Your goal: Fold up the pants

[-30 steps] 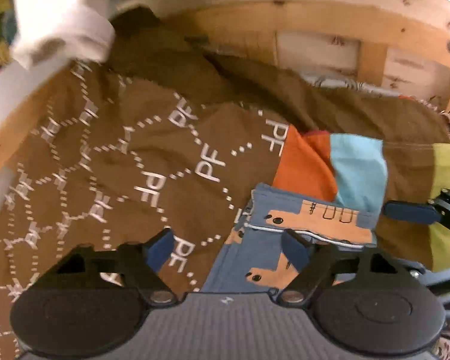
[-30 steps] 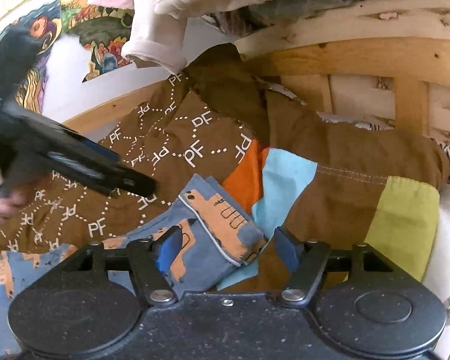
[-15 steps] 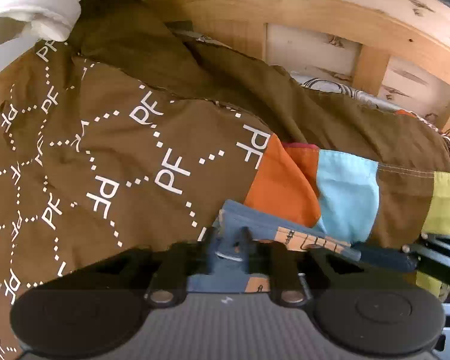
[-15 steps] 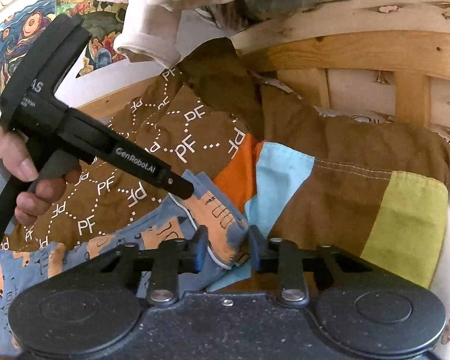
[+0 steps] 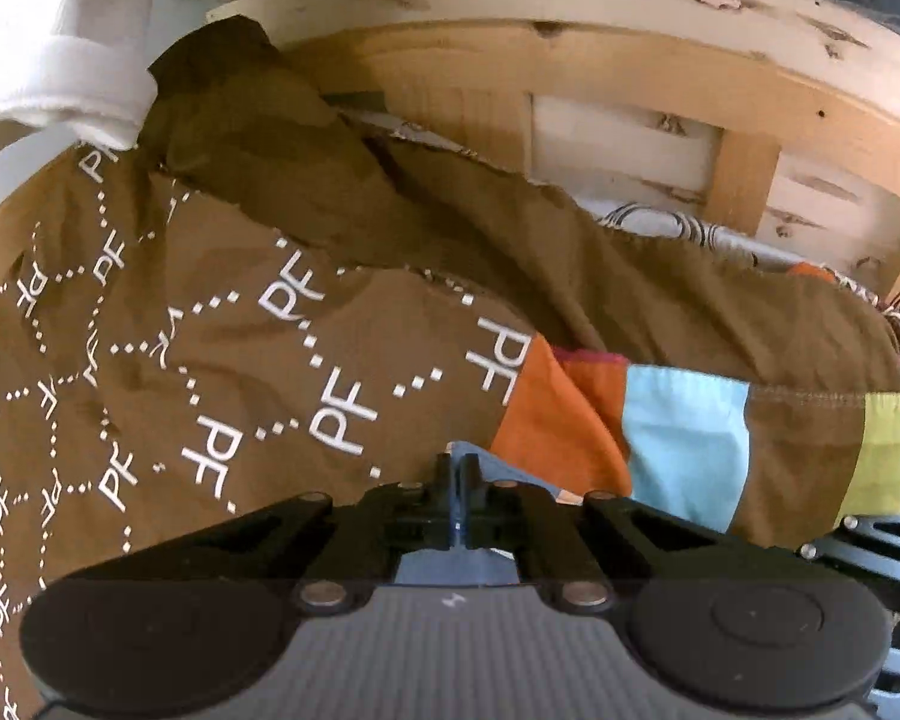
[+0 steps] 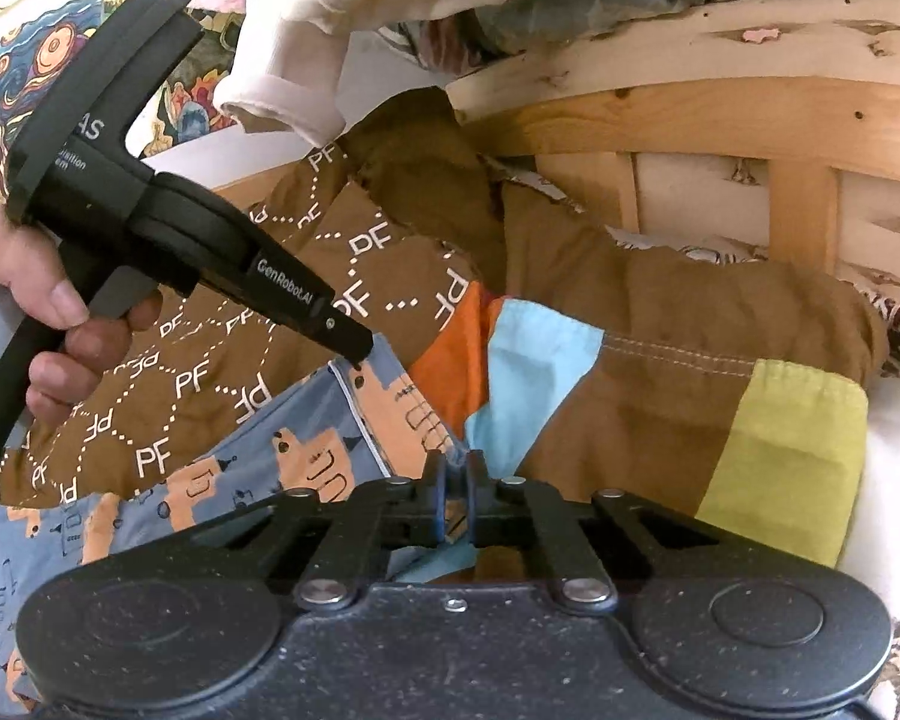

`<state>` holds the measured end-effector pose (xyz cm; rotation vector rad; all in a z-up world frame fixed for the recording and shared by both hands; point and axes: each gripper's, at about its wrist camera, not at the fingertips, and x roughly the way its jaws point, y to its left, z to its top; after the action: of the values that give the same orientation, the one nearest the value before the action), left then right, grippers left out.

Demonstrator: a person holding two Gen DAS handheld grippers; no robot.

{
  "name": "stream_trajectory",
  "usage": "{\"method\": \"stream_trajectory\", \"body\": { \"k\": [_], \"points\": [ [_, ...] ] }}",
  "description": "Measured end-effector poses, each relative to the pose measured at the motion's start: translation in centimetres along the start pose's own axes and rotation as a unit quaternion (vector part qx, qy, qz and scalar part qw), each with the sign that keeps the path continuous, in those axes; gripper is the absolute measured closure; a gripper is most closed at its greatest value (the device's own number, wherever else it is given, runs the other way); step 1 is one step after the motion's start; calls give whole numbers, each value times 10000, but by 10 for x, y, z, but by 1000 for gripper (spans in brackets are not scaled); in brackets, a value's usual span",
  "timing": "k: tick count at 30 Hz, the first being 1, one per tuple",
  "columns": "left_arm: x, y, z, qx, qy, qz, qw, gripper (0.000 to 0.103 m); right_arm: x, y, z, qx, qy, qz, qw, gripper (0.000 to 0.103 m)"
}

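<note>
The pants [image 6: 306, 456] are blue-grey with orange prints and lie on a brown patterned blanket [image 6: 210, 372]. In the left wrist view only a small blue edge of the pants [image 5: 510, 474] shows. My left gripper [image 5: 457, 480] is shut on the pants' edge; it also shows in the right wrist view [image 6: 354, 354], held by a hand, its tip on the far corner of the hem. My right gripper [image 6: 453, 480] is shut on the near corner of the same hem.
The blanket has orange [image 5: 546, 420], light blue [image 5: 684, 438] and yellow-green [image 6: 792, 456] patches. A wooden bed frame [image 5: 570, 78] runs behind it. White clothing [image 6: 402, 12] hangs above the frame. A colourful picture [image 6: 18, 72] is at the left.
Both grippers went from wide open to shut on the pants' hem. The left gripper also moved in closer to the fabric.
</note>
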<state>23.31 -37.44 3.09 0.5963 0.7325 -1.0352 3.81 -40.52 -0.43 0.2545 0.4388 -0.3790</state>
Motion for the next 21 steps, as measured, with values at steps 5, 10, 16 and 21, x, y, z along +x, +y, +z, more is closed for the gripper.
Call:
{"method": "stream_trajectory", "body": {
  "k": [5, 10, 16, 21],
  "points": [
    [10, -6, -2, 77, -27, 84, 9999, 102, 4, -1, -1, -48, 95, -106, 9999, 97],
    [0, 7, -8, -306, -284, 214, 9989, 44, 2, 5, -3, -333, 34, -194, 9993, 77],
    [-56, 35, -49, -738, -787, 1012, 9890, 13, -13, 34, -10, -1360, -483, -153, 9894, 30],
    [-84, 39, -140, -1421, -720, 2116, 9643, 9, -7, 65, -25, -2386, -409, -145, 9701, 17]
  ]
}}
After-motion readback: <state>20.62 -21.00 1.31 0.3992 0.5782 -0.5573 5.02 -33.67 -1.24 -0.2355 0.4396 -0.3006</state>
